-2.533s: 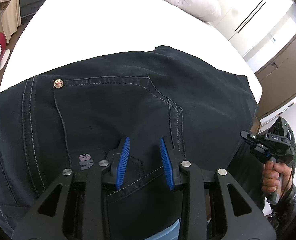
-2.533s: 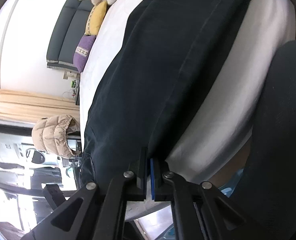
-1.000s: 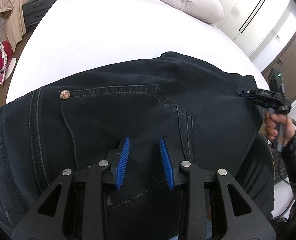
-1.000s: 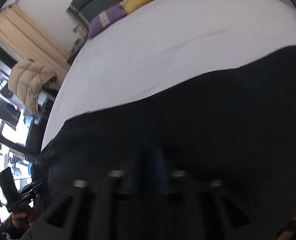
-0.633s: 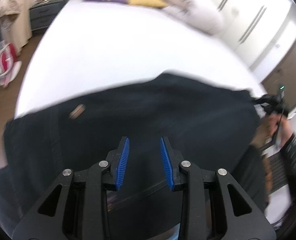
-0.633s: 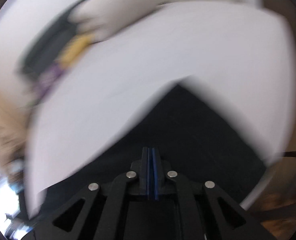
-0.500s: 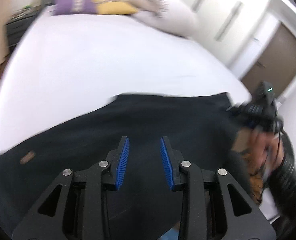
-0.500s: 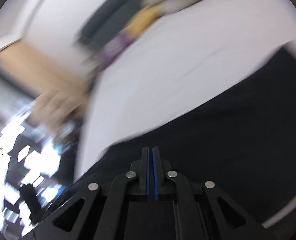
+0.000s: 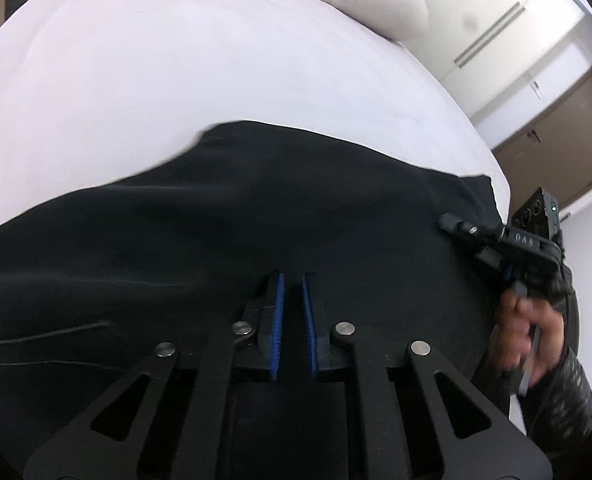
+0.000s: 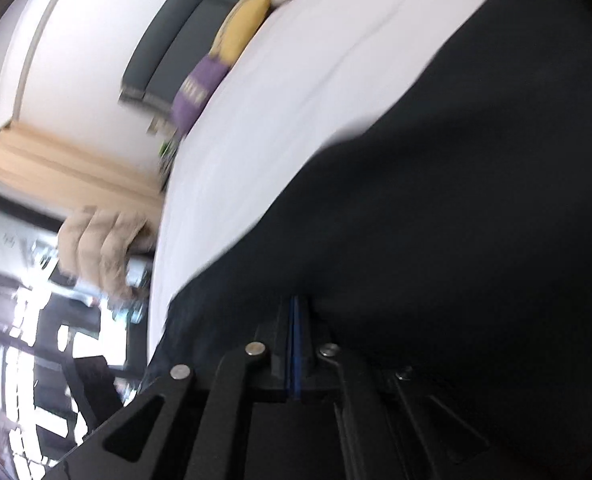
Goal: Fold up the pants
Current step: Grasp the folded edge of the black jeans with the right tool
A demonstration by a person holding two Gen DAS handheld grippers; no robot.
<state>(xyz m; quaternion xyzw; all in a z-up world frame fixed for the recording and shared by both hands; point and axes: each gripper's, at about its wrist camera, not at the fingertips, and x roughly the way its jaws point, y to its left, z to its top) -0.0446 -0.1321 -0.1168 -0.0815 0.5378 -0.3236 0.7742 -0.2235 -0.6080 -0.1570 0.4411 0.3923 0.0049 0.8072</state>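
because the black pants [image 9: 256, 216] lie spread across the near end of the white bed [image 9: 176, 60], where the flat sheet gives you room to fold, your left wrist view looks down over dark cloth that fills the lower half of the picture. your left gripper [image 9: 293, 312] has just been closing: its blue pads [image 9: 279, 320] stand close together with a thin slit between them, and whether any fabric sits in that slit cannot be told, since black cloth lies both under and behind them. at the right edge your right hand [image 9: 528, 328] holds the right gripper [image 9: 450, 224] low over the pants' far side, likely to take an edge for the next fold. in the right wrist view, rolled and blurred, the right gripper [image 10: 295, 320] shows its blue pads pressed together with no gap, the pants [image 10: 456, 220] lying beneath and beyond them; no cloth shows between the pads. a yellow pillow [image 10: 244, 28] and a purple pillow [image 10: 196, 92] rest at the head of the bed [image 10: 296, 100], well apart from the pants, so the folding area is free.
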